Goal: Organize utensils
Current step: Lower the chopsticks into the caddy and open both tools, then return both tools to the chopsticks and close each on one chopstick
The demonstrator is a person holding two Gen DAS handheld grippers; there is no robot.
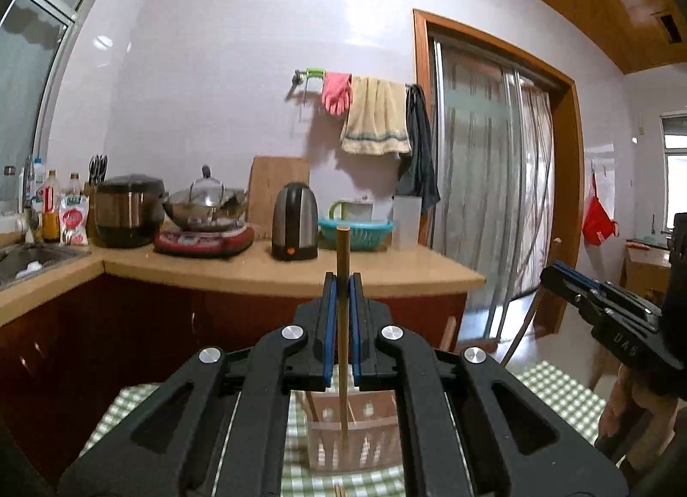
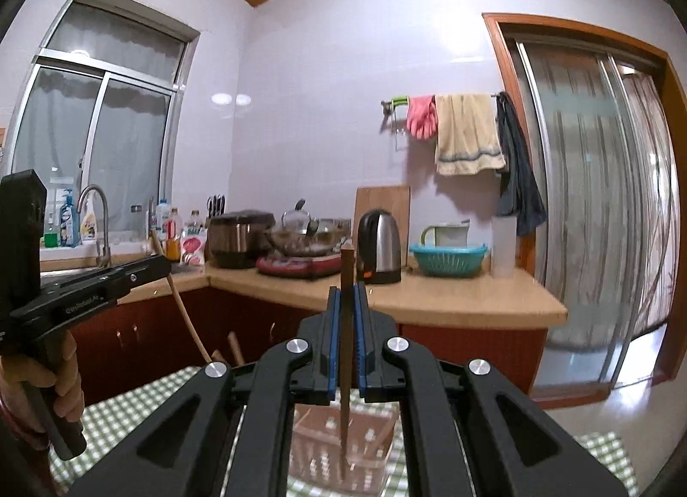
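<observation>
My left gripper (image 1: 343,282) is shut on a light wooden chopstick (image 1: 342,256) that stands upright, its lower end reaching into a pink slotted utensil basket (image 1: 352,437) on the green checked tablecloth. My right gripper (image 2: 348,295) is shut on a darker wooden chopstick (image 2: 347,269), also upright, with its lower end inside the same basket (image 2: 343,450). The right gripper shows at the right edge of the left wrist view (image 1: 601,295). The left gripper (image 2: 141,269) shows at the left of the right wrist view, with its chopstick (image 2: 184,316) slanting down. Other wooden sticks stand in the basket.
The table with the green checked cloth (image 1: 558,385) lies below both grippers. Behind it a kitchen counter (image 1: 300,269) holds a kettle (image 1: 295,222), a wok on a hotplate (image 1: 206,209), a rice cooker, bottles and a teal colander (image 1: 355,233). A sliding glass door (image 2: 601,218) is on the right.
</observation>
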